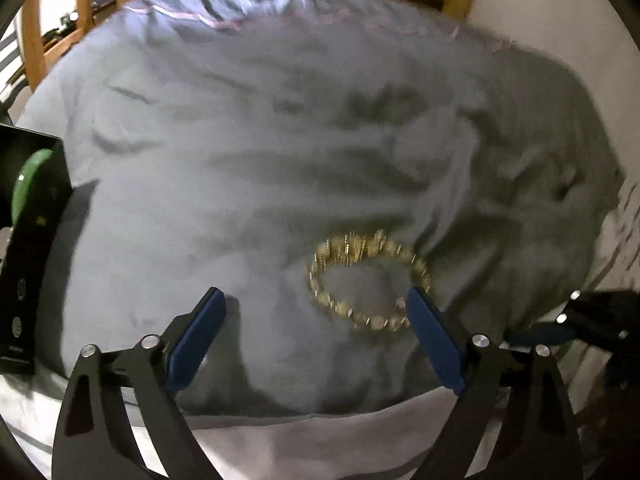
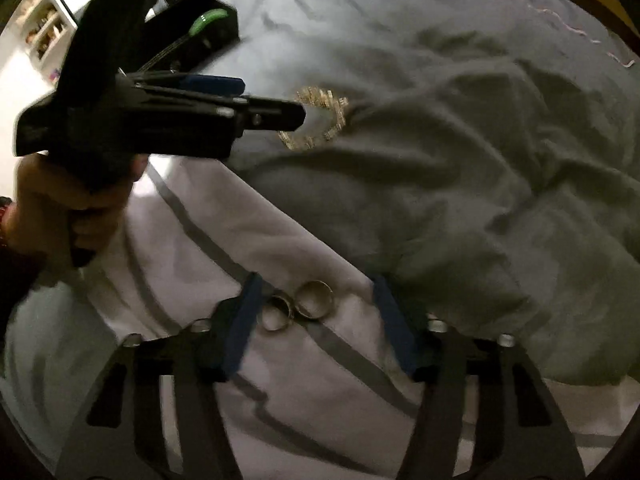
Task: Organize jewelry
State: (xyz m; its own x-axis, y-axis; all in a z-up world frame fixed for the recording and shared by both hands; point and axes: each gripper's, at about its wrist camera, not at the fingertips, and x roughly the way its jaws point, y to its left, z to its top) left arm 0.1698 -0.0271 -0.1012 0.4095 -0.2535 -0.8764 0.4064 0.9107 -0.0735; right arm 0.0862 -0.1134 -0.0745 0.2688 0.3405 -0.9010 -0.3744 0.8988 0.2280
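A gold beaded bracelet point(image 1: 368, 280) lies on a rumpled grey-blue cloth point(image 1: 240, 160). My left gripper point(image 1: 316, 300) is open; the bracelet lies between its blue fingers, close to the right finger point(image 1: 432, 336). In the right wrist view the bracelet point(image 2: 320, 120) shows partly behind the left gripper point(image 2: 276, 114), seen side-on. Two silver rings point(image 2: 298, 308) lie side by side on a white striped sheet point(image 2: 200, 240). My right gripper point(image 2: 316, 304) is open with the rings between its fingers, nearer the left finger point(image 2: 240, 328).
A black jewelry box point(image 1: 32, 240) holding a green bangle point(image 1: 28, 184) stands at the left edge of the cloth; it also shows in the right wrist view point(image 2: 200, 28). A wooden chair frame point(image 1: 40, 40) stands behind. A hand point(image 2: 60, 208) holds the left gripper.
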